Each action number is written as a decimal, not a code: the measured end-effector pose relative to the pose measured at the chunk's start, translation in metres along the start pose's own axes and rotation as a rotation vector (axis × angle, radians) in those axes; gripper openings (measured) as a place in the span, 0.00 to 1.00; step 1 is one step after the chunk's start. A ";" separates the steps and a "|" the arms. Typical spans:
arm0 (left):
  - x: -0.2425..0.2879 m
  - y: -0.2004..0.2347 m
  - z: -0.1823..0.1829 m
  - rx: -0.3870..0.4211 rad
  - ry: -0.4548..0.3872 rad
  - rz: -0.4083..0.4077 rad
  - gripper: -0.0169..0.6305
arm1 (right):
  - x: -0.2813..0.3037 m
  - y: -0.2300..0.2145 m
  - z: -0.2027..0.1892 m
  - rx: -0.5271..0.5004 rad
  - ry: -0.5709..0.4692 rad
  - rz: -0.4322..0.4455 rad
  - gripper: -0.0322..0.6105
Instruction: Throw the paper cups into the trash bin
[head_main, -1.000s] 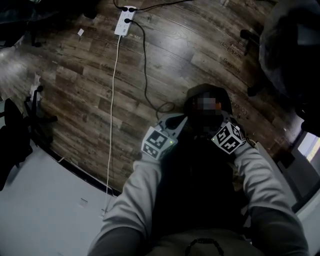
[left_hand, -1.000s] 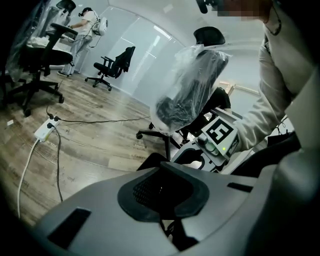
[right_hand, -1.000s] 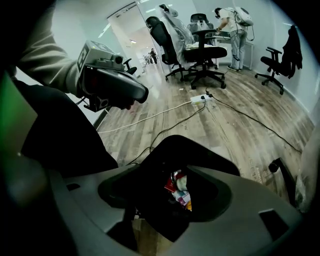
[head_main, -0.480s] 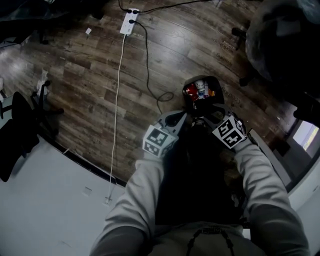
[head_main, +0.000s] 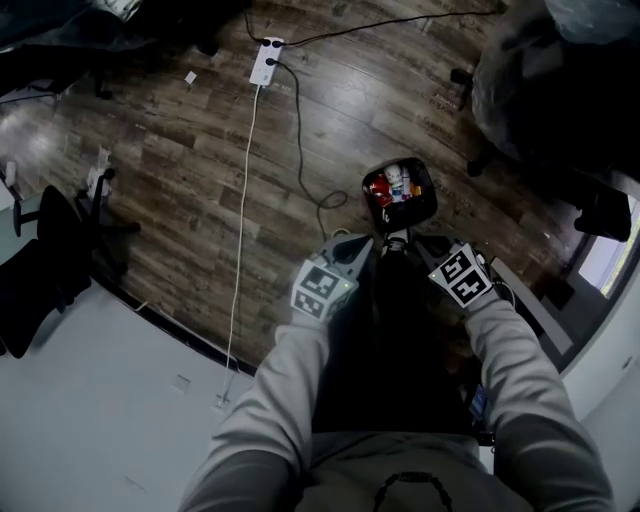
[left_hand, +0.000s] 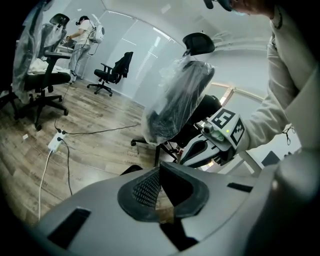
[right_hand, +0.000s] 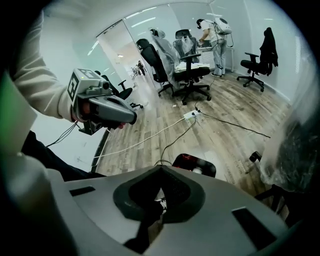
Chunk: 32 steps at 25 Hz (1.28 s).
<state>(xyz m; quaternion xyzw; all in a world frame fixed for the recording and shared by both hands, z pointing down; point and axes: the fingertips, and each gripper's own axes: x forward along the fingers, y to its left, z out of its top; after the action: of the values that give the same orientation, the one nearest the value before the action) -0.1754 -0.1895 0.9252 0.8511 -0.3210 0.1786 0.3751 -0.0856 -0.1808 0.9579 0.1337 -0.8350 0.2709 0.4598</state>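
Observation:
The black trash bin (head_main: 398, 192) stands on the wood floor, just beyond both grippers; red and white items lie in it. It also shows in the right gripper view (right_hand: 195, 164). My left gripper (head_main: 352, 248) hangs above the floor left of the bin, its jaws meeting at the tips (left_hand: 160, 167), nothing between them. My right gripper (head_main: 425, 248) hangs to the right; its jaws (right_hand: 161, 169) have just been closing and now touch, empty. Each gripper shows in the other's view: the left gripper (right_hand: 127, 117), the right gripper (left_hand: 189, 154). No cup is in either grip.
A white power strip (head_main: 266, 60) with a white cable (head_main: 240, 230) and a black cable (head_main: 300, 150) lies on the floor. A plastic-covered office chair (head_main: 540, 80) stands at the right, a black chair (head_main: 45, 250) at the left. A person (right_hand: 216, 35) works far off.
Both grippers have lifted away from the bin, which now looks smaller and sits farther beyond their tips. Its red and white contents have come into plain sight.

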 end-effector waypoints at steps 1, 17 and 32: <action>0.000 -0.004 0.008 0.011 -0.005 -0.005 0.01 | -0.007 -0.001 0.005 0.004 -0.011 -0.009 0.08; -0.090 -0.078 0.196 0.252 -0.123 -0.090 0.01 | -0.214 0.010 0.124 0.015 -0.218 -0.190 0.08; -0.165 -0.199 0.333 0.420 -0.273 -0.224 0.01 | -0.407 0.062 0.199 0.030 -0.500 -0.366 0.08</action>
<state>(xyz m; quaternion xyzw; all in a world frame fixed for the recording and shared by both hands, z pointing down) -0.1389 -0.2707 0.5128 0.9566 -0.2283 0.0820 0.1612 -0.0333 -0.2551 0.5093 0.3512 -0.8802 0.1546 0.2793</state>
